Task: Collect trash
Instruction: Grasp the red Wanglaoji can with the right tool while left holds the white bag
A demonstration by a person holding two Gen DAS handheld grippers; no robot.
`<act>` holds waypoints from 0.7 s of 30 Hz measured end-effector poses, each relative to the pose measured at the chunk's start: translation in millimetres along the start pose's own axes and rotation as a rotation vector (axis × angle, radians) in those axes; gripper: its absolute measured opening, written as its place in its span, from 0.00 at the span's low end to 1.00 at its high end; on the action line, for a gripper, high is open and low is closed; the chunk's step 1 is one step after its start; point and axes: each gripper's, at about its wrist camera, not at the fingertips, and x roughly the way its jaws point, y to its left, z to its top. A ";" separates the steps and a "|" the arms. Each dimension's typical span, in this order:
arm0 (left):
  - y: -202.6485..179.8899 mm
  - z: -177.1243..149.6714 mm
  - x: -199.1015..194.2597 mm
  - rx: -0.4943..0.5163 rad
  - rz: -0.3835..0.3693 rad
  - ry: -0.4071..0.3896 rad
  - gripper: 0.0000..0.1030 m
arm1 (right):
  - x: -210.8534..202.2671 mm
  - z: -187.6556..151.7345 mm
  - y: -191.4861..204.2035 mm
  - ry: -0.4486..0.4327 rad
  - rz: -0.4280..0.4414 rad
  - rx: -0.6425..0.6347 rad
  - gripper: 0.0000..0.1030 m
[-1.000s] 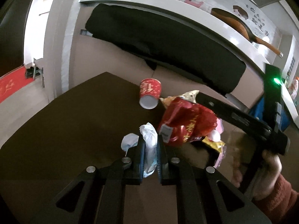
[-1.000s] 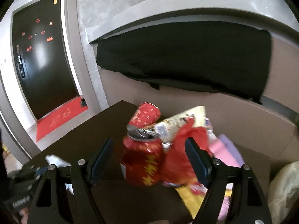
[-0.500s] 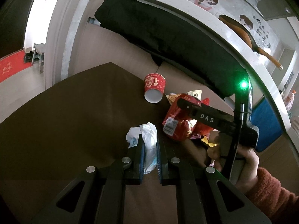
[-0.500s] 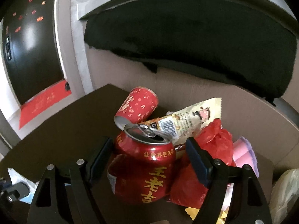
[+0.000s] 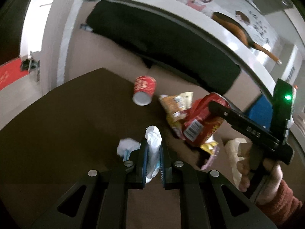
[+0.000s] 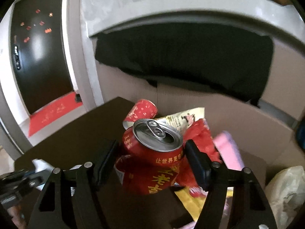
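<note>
One red can (image 6: 152, 164) is the piece in hand. It sits tilted between the jaws of the right gripper (image 6: 150, 147), over the heap of litter toward the far right edge of the tabletop (image 5: 66, 114). Those jaws stand wide and have just been closing, with the can between them. The right-hand pad lies flat on the can's wall and the other is at its opposite flank, so we judge the grip made, if only just.

To do this well, we should hold the pads across the middle of the body, below the rim, and squeeze only enough to carry it, since a thin empty can dents and skids easily. We should also lift it clear of the red plastic bag (image 6: 200, 139) and the snack wrappers (image 5: 177, 105) pressed against its side, so nothing drags along. Keeping the opened top uppermost guards against dregs (we cannot tell whether any are left).

Beside it, the left gripper (image 5: 152, 147) is clamped nearly closed on a crumpled white tissue (image 5: 151, 133), near the middle of the tabletop. We would keep that arm out of the right one's path.

Farther off, a red paper cup (image 5: 144, 90) lies on its side by the far edge, not yet collected.
</note>
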 end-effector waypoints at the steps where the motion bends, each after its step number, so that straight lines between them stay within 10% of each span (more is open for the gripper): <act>1: -7.6 0.1 -1.6 0.017 -0.005 -0.006 0.11 | -7.4 -0.1 -1.9 -0.004 -0.003 -0.004 0.66; 12: -88.3 1.7 -19.2 0.177 -0.036 -0.054 0.11 | -99.3 -23.2 -50.9 -0.060 -0.056 0.026 0.66; 21: -126.4 -33.1 0.2 0.236 -0.050 0.057 0.10 | -129.8 -98.3 -71.8 -0.008 -0.095 0.048 0.66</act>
